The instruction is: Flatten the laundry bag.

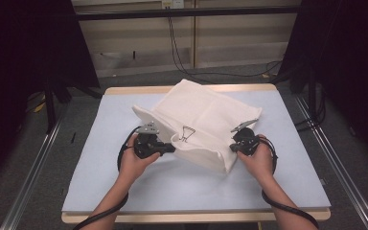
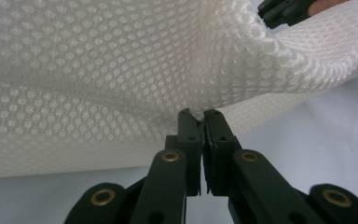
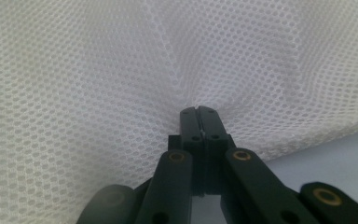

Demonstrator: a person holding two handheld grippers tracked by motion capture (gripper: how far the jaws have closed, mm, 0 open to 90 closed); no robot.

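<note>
One white mesh cloth (image 1: 206, 127), two grippers, seemingly one table (image 1: 100, 158).

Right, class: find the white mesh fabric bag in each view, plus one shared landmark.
High view: white mesh fabric bag at table centre.
Left gripper view: fills the upper frame.
Right gripper view: covers most of the frame.
Shared landmark: pale blue table mat.

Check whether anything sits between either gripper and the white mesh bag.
Nothing visible does. The left gripper is shut on the near edge of the white mesh bag, and the right gripper is shut on the bag's edge at the person's right. The mesh meets both sets of jaws directly.
</note>
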